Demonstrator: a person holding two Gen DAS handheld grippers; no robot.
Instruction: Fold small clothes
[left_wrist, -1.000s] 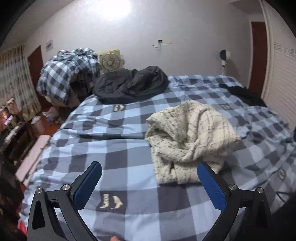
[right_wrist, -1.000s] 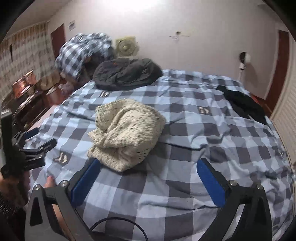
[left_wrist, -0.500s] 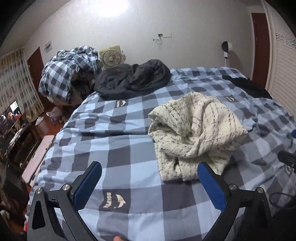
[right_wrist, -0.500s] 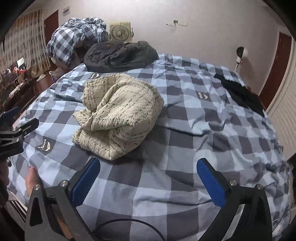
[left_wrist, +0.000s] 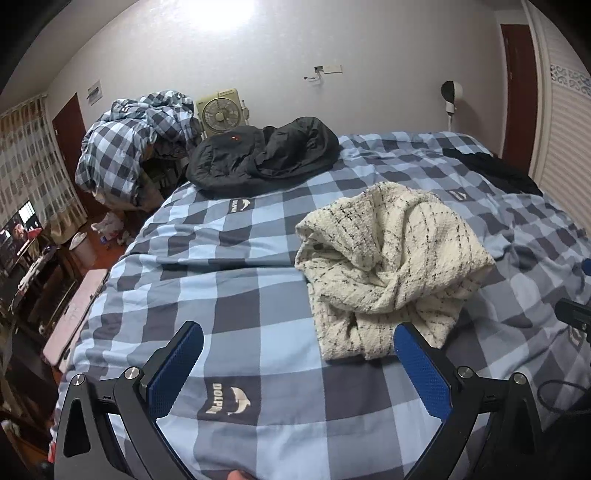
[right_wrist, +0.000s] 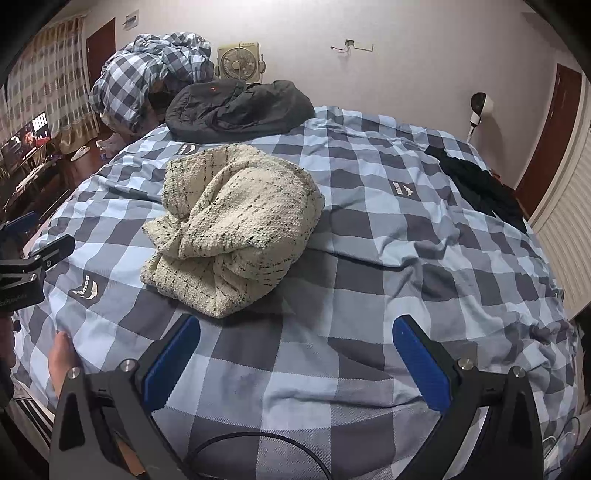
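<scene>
Sweater, cream knit, lies bunched mid-bed on checked duvet. Left gripper and right gripper both spread wide, empty, just short of it. Best: find two hem corners, pinch, spread flat first.

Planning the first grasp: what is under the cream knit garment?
The cream knit garment lies crumpled directly on the blue checked duvet. Whether anything sits beneath its bunched folds is hidden.
</scene>
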